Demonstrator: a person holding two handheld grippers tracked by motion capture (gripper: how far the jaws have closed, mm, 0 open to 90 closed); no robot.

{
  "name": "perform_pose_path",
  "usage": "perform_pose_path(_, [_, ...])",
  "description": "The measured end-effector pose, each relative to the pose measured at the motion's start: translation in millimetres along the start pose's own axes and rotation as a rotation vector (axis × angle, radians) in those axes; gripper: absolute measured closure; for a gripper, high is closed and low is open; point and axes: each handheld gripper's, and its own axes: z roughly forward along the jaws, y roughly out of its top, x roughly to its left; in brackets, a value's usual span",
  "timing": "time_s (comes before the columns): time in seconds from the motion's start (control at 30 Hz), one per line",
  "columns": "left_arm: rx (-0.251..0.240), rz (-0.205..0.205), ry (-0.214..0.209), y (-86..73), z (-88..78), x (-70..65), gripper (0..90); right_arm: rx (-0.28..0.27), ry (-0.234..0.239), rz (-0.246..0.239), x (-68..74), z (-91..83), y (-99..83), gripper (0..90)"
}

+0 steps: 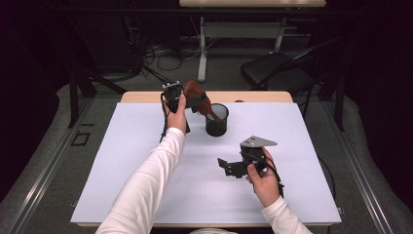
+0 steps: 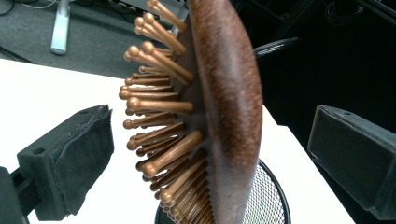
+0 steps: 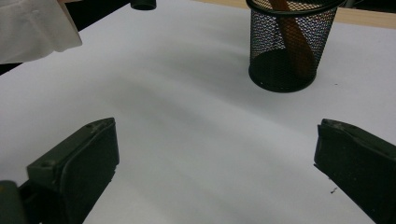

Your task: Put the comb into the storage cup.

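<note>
The white table [image 1: 146, 185] takes up most of the high view, and the work on it looks nearly finished: a wooden hairbrush is being stood in a pen cup. The black mesh cup [image 1: 216, 120] sits just above the middle of that frame, upright on the white surface. The brown hairbrush [image 1: 197, 98] leans out of it toward the upper left, its handle down inside the mesh, as the right gripper view at its upper right confirms [image 3: 294, 42].

The left gripper [image 1: 187, 97] sits at the brush head, left of the cup. In the left gripper view its jaws stand wide apart, one pad at the lower left and one at the right edge, with the bristled head [image 2: 205, 116] between them and touching neither, so the brush appears released.

The right gripper [image 1: 225, 165], lower right of centre, rests with jaws apart and nothing between them.

What seems left is drawing the left gripper clear without tipping brush or cup.
</note>
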Motion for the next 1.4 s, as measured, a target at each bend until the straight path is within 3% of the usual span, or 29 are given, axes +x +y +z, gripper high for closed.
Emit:
perform_pose_path(0.2, [-0.003, 0.003, 0.0, 1.7, -2.3, 0.4, 0.4, -0.001, -0.001, 0.0, -0.3, -0.2, 0.1, 0.0])
perform_pose_path(0.6, [0.017, 0.053, 0.015, 9.2, -13.0, 1.8, 0.4, 0.005, -0.003, -0.01, 1.1, 0.8, 0.1, 0.0])
perform_pose_path(1.27, [0.063, 0.164, 0.021, 22.8, -37.5, 1.9, 0.4, 0.025, 0.003, -0.002, -0.2, 0.7, 7.5, 0.0])
perform_pose_path(1.4, [0.079, 0.197, 0.021, 25.3, -42.5, 1.1, 0.4, 0.036, 0.003, -0.022, -0.3, 0.3, 11.2, 0.0])
